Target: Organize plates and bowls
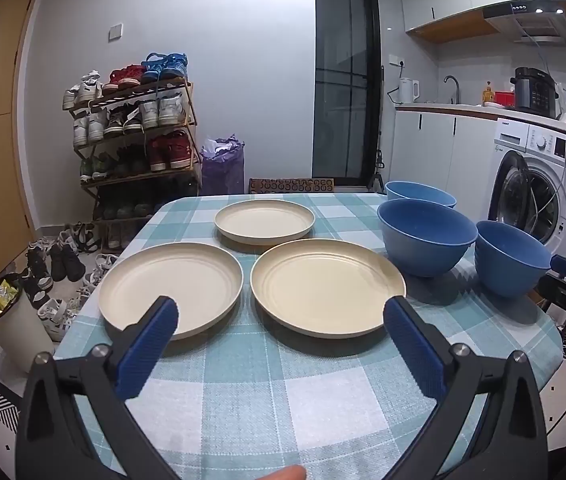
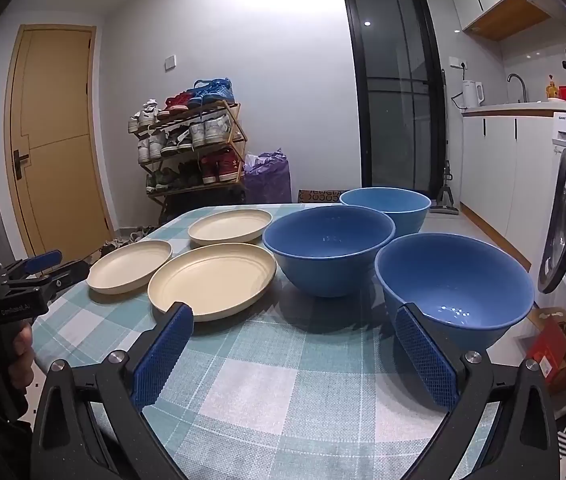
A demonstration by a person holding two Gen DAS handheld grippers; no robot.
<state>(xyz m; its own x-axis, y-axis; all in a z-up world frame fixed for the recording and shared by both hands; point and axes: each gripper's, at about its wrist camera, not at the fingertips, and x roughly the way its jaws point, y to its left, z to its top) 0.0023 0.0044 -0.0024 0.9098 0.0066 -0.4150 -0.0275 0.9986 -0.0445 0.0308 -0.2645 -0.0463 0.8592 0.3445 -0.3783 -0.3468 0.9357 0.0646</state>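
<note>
Three cream plates lie on the checked tablecloth: a left plate (image 1: 171,284), a right plate (image 1: 327,284) and a far plate (image 1: 265,220). To their right stand three blue bowls: a middle bowl (image 1: 427,236), a near bowl (image 1: 511,260) and a paler far bowl (image 1: 421,194). My left gripper (image 1: 281,312) hovers open over the cloth in front of the two near plates, holding nothing. My right gripper (image 2: 297,320) is open too, between the right plate (image 2: 211,276) and the near bowl (image 2: 455,284), which stands just beyond its right finger.
The table (image 1: 267,392) ends close behind the far plate and right of the near bowl. A shoe rack (image 1: 135,136) and a bin (image 1: 11,316) stand on the floor at left. A washing machine (image 1: 543,196) with its door ajar is at right.
</note>
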